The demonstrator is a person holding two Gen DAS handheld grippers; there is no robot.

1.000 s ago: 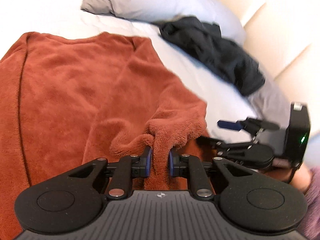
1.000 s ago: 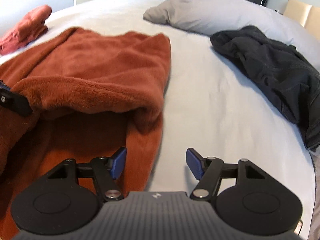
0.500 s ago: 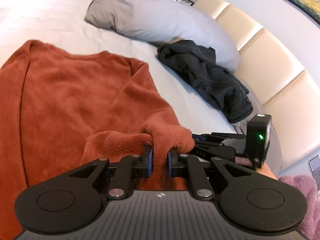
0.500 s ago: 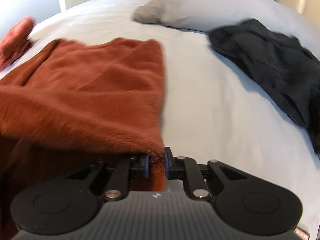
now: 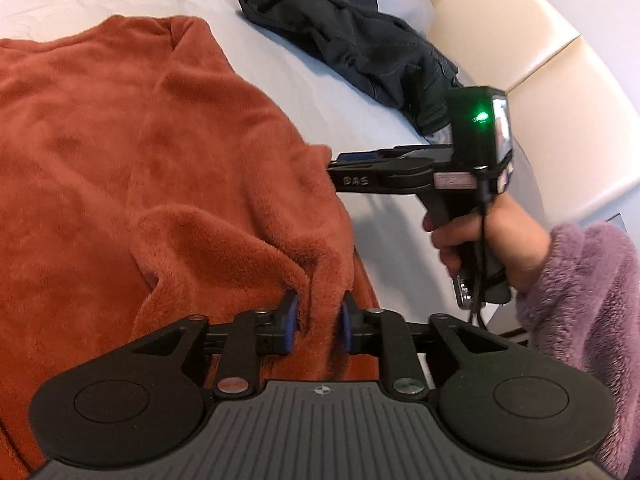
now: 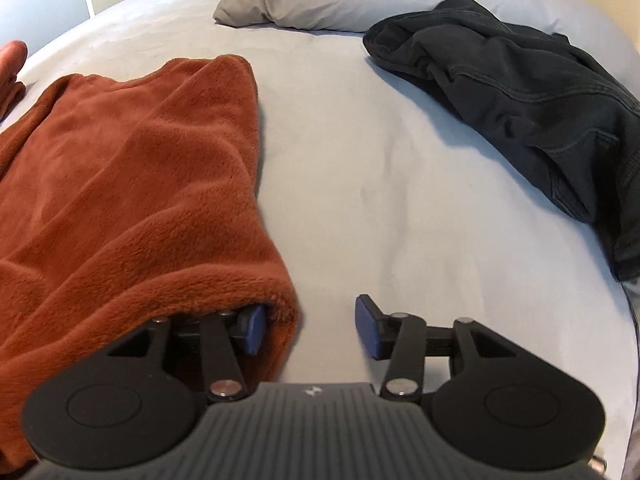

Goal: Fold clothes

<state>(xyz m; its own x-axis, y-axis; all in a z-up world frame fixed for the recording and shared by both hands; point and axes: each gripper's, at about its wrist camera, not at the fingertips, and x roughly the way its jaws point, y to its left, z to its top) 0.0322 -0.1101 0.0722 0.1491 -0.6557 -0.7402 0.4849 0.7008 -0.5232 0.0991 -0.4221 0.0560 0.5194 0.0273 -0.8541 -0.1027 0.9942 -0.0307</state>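
A rust-orange fleece garment (image 5: 140, 140) lies spread on the bed, its near edge folded over onto itself. My left gripper (image 5: 317, 326) sits at that folded edge. Its jaws are opening, and a ridge of the fleece still stands between the blue pads without being squeezed. In the right wrist view the same garment (image 6: 140, 180) fills the left half. My right gripper (image 6: 310, 328) is opening wide at its corner. The fleece hem drapes over the left finger (image 6: 252, 330), while the right finger is over bare sheet. From the left wrist view the right gripper (image 5: 340, 164) touches the garment's right edge.
A crumpled dark garment (image 6: 520, 92) lies to the right on the pale sheet (image 6: 380, 180), with a grey pillow (image 6: 320, 4) behind it. A beige padded headboard (image 5: 540, 40) stands at the far right. A hand in a purple fleece sleeve (image 5: 580, 300) holds the right gripper. Another rust-coloured piece (image 6: 12, 64) lies far left.
Half a second ago both grippers were shut on the fleece edge. Their jaws have since parted, the right ones widely, and the folded edge has come down onto the garment.
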